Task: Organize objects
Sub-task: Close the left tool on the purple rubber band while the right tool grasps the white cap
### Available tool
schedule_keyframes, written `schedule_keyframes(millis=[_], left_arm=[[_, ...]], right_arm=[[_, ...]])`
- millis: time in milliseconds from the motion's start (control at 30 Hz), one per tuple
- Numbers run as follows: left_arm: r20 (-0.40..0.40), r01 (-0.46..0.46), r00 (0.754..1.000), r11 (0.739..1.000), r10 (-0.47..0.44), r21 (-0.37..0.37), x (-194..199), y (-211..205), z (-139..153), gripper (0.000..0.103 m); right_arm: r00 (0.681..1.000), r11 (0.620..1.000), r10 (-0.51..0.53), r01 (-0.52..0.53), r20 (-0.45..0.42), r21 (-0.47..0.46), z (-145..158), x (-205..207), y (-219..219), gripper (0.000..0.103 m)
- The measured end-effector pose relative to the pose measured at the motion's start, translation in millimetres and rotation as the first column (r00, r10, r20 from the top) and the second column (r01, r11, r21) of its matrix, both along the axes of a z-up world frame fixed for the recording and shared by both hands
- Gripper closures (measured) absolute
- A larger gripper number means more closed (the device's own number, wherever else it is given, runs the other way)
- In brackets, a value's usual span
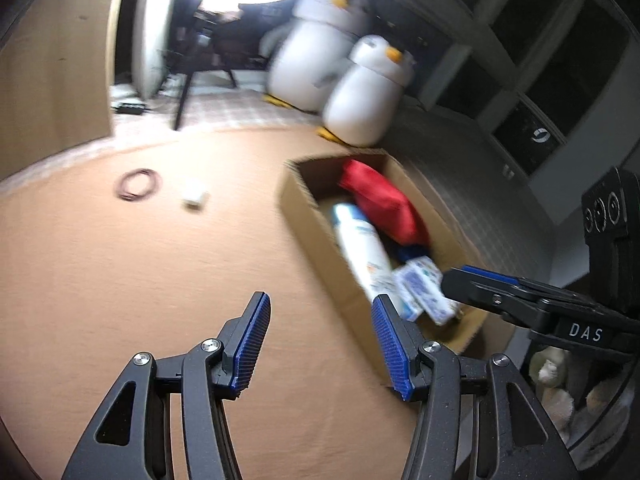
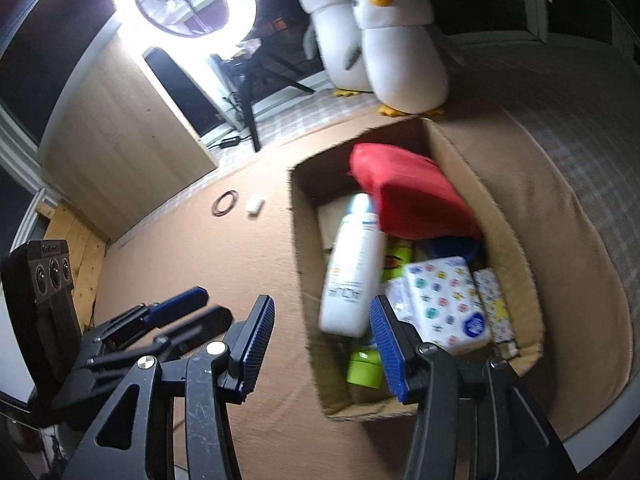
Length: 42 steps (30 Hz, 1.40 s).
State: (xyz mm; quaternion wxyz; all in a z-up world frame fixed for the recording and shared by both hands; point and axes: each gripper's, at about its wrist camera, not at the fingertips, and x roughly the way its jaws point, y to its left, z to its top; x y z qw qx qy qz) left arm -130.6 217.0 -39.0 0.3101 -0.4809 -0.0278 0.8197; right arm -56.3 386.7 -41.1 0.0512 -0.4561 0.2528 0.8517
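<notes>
While both tools sit empty near the box (image 2: pixel 304 240), I read this as the gap between drops: most of the clutter is already packed, two small bits are not. Biggest first: the tan mat (image 1: pixel 140 280) carries everything, with two plush penguins (image 2: pixel 400 48) at its far edge and a ring light (image 2: pixel 184 0) beyond. Box stands open on the mat's right side. Inside it, a red pouch (image 2: pixel 408 196) lies on top at the far end, a white bottle (image 2: pixel 352 268) lies lengthwise along the left wall, patterned tissue packs (image 2: pixel 444 300) fill the near right, and a green cap (image 2: pixel 364 368) shows in the near corner. More stuff underneath, too blurred to name. My left gripper (image 1: pixel 320 340) is over bare mat just left of the box, jaws about half apart, nothing between them. My right gripper (image 2: pixel 320 344) straddles the box's left wall at the near end, jaws a bit narrower, also gripping nothing. Still out on the mat, well left of the box: a loop of brown bands (image 1: pixel 138 185) and a small white block (image 1: pixel 195 196) just beside it. Likely next move: left tool goes out to those two. Bands lie flat and thin, so I'd need the tips right down on the mat to catch them; block should be an easy pinch. Then carry over the wall and let go into whatever room is left.
</notes>
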Motion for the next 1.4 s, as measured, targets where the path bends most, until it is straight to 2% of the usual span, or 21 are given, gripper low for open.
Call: schedule_keyframes(millis=[133, 267, 467, 633, 700, 833, 900, 933, 967, 1033, 1100, 1133, 1200, 1400], left_arm=[[-0.032, -0.066, 0.997, 0.998, 0.065, -0.007, -18.9, -37.0, 18.5, 0.046], [-0.070, -0.129, 0.989, 0.992, 0.128, -0.009, -40.6, -72.1, 38.4, 0.046], [-0.125, -0.170, 0.978, 0.985, 0.165, -0.035, -76.5, -104.4, 66.1, 0.046], [-0.171, -0.201, 0.967, 0.978, 0.189, -0.057, -113.4, -113.3, 86.1, 0.031], [-0.172, -0.204, 0.966, 0.977, 0.191, -0.061, -130.6, -114.4, 86.8, 0.030], [-0.133, -0.185, 0.976, 0.979, 0.173, -0.082, -161.1, -106.6, 66.3, 0.027], [-0.094, -0.175, 0.981, 0.980, 0.167, -0.092, -174.4, -101.1, 46.0, 0.027], [-0.074, -0.172, 0.983, 0.980, 0.165, -0.100, -179.7, -97.9, 34.2, 0.027], [-0.054, -0.168, 0.985, 0.979, 0.163, -0.113, -186.3, -94.7, 20.9, 0.027], [-0.024, -0.159, 0.987, 0.979, 0.157, -0.130, -193.1, -89.4, -2.1, 0.027], [0.009, -0.151, 0.988, 0.977, 0.154, -0.148, -200.1, -85.7, -26.0, 0.027], [0.016, -0.148, 0.988, 0.976, 0.153, -0.163, -203.0, -83.4, -35.8, 0.027], [0.021, -0.140, 0.989, 0.971, 0.147, -0.194, -207.8, -79.1, -54.5, 0.027], [0.063, -0.133, 0.987, 0.968, 0.150, -0.215, -225.3, -72.5, -92.9, 0.027]], right_arm=[[1.000, 0.999, 0.027, -0.027, -0.014, 0.018, 9.7, -12.5, -11.6, 0.057], [0.996, 0.996, 0.066, -0.063, -0.052, 0.060, 33.5, -34.5, -28.3, 0.057], [0.991, 0.988, 0.096, -0.084, -0.090, 0.129, 61.0, -67.1, -44.4, 0.057], [0.987, 0.983, 0.112, -0.094, -0.115, 0.155, 78.7, -93.6, -49.4, 0.056], [0.986, 0.985, 0.101, -0.080, -0.129, 0.154, 85.5, -119.0, -47.4, 0.055], [0.988, 0.992, 0.089, -0.076, -0.124, 0.106, 79.6, -145.8, -43.7, 0.045], [0.992, 0.996, 0.073, -0.066, -0.106, 0.066, 67.1, -163.6, -42.0, 0.044], [0.995, 0.998, 0.062, -0.062, -0.074, 0.014, 47.3, -181.1, -39.6, 0.044], [0.995, 0.998, 0.062, -0.062, -0.074, 0.014, 47.3, -181.1, -39.6, 0.044], [0.998, 0.998, 0.056, -0.057, -0.039, -0.019, 27.9, -194.7, -38.3, 0.044], [0.999, 0.997, 0.051, -0.050, 0.018, -0.051, -3.0, -215.2, -36.9, 0.044], [0.999, 0.997, 0.051, -0.050, 0.018, -0.051, -3.0, -215.2, -36.9, 0.044], [0.996, 0.997, 0.054, -0.050, 0.071, -0.059, -28.2, -233.5, -36.8, 0.044], [0.982, 0.994, 0.106, -0.102, 0.157, -0.035, -64.4, -257.8, -48.0, 0.044]])
